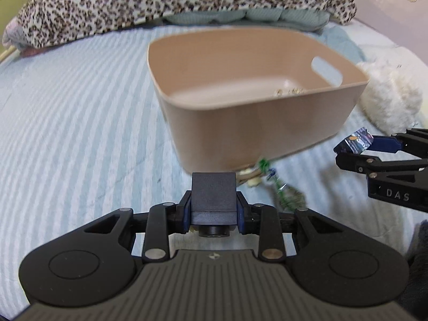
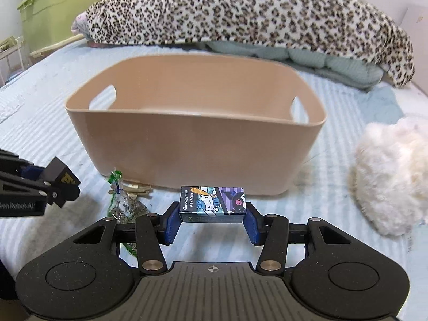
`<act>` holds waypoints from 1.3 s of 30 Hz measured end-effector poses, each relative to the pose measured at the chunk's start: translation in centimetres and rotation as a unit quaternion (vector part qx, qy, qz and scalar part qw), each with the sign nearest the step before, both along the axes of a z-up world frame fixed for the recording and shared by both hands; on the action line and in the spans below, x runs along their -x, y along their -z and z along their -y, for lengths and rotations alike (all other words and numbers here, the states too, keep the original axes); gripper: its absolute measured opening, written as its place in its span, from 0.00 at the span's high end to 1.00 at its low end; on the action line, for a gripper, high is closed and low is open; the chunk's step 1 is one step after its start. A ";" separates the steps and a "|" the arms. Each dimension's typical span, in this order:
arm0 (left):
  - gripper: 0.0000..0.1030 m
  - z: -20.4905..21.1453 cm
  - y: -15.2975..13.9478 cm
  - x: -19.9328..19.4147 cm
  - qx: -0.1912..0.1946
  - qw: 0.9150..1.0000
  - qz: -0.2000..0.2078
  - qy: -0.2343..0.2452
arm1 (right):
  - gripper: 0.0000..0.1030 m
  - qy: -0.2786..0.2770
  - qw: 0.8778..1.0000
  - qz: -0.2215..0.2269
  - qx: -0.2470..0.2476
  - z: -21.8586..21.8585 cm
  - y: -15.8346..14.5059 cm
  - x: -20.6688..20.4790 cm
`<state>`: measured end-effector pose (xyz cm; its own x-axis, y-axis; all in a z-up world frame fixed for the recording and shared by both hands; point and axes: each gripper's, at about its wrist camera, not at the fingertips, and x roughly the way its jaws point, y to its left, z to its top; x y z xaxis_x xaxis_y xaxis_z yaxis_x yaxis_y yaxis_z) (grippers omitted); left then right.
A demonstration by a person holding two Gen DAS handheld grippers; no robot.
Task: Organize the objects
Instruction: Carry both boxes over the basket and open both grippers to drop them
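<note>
A tan plastic bin (image 1: 267,136) (image 2: 198,149) with handle slots stands on the striped bed. My left gripper (image 1: 214,211) is shut on a dark grey block (image 1: 214,195), held just in front of the bin; it also shows in the right wrist view (image 2: 57,187). My right gripper (image 2: 212,220) is shut on a small cartoon-printed box (image 2: 212,203), held in front of the bin's near wall; it also shows in the left wrist view (image 1: 355,144). A clear bag of dried green bits (image 2: 124,206) (image 1: 286,195) lies at the bin's foot.
A white fluffy plush (image 2: 393,174) (image 1: 390,93) lies right of the bin. A leopard-print blanket (image 2: 240,10) over a teal quilt (image 2: 334,61) fills the back of the bed. A green plastic crate (image 2: 61,8) stands off the bed at far left.
</note>
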<state>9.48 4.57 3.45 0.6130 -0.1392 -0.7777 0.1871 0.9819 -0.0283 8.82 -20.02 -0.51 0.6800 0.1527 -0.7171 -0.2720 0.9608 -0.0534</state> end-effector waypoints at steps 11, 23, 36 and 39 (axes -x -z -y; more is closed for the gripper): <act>0.68 2.2 -4.9 1.0 0.000 0.998 0.069 0.001 | 0.55 -0.003 0.998 0.050 -0.032 1.3 -5.4 2.3; 0.68 4.1 -8.1 -2.8 -0.019 0.993 0.119 -0.005 | 0.55 0.015 0.993 0.104 -0.058 2.1 -10.0 -1.4; 0.68 5.7 -3.5 -11.2 -0.063 0.994 0.085 -0.040 | 0.55 0.046 0.996 0.062 -0.044 0.8 -6.4 -9.2; 0.68 6.1 -1.6 -12.6 -0.069 0.995 0.062 -0.043 | 0.55 0.050 0.997 0.044 -0.026 0.4 -4.8 -10.5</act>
